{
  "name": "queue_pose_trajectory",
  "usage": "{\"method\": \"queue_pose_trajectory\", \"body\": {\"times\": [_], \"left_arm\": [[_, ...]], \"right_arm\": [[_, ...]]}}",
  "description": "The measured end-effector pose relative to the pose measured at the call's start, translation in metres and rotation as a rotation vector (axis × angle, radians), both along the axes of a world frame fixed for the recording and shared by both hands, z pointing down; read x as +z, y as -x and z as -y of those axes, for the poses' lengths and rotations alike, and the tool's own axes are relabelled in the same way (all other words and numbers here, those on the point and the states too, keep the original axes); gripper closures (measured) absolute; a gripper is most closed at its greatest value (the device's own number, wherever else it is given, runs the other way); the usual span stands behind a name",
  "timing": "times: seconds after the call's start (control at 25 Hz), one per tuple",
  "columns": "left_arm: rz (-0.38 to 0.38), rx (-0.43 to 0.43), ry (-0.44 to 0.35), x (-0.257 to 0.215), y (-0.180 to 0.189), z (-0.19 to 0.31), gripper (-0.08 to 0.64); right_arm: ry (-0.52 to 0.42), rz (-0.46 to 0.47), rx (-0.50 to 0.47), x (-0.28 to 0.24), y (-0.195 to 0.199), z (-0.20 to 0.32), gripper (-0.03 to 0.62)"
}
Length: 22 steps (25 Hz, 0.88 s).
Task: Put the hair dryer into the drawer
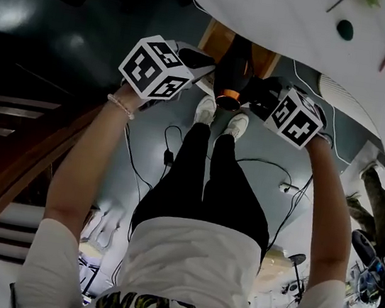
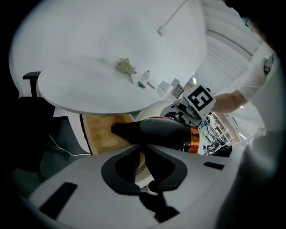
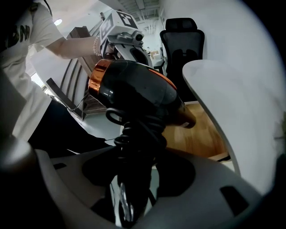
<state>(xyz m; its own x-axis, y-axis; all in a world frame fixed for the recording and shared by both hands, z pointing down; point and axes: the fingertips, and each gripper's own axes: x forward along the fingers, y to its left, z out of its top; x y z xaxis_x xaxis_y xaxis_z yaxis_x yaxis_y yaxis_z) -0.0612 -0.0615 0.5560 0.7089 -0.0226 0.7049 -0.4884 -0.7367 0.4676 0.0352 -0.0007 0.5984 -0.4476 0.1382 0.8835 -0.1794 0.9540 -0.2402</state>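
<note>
The black hair dryer point(image 1: 230, 76) with an orange ring hangs nozzle-down between both grippers, over the open drawer point(image 1: 213, 39) under the white table. My right gripper point(image 3: 134, 147) is shut on its handle, where the black cord is coiled. The dryer's barrel point(image 3: 134, 89) stands above those jaws, with the drawer's wooden floor point(image 3: 196, 134) behind. In the left gripper view the barrel point(image 2: 156, 132) lies across the tips of my left gripper point(image 2: 144, 150). Those jaws stand narrow against it, and whether the pads press is hidden. The drawer's wooden inside point(image 2: 100, 129) shows just beyond.
The round white table point(image 2: 111, 67) overhangs the drawer and carries a few small items. A black office chair point(image 3: 181, 42) stands behind the table. Cables point(image 1: 167, 157) trail over the grey floor around the person's feet point(image 1: 219, 118). Dark wooden slats point(image 1: 5, 158) lie at the left.
</note>
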Motion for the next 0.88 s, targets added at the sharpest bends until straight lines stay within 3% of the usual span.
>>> {"method": "queue_pose_trajectory", "body": {"times": [0.32,0.88], "left_arm": [[0.094,0.034,0.009,0.028,0.008,0.017,0.515],[0.196,0.043,0.016,0.069,0.028,0.035,0.523]], "right_arm": [[-0.067,-0.080,-0.016,0.021,0.004,0.026,0.345],[-0.186,-0.216,-0.040,0.059,0.015,0.065,0.347]]}}
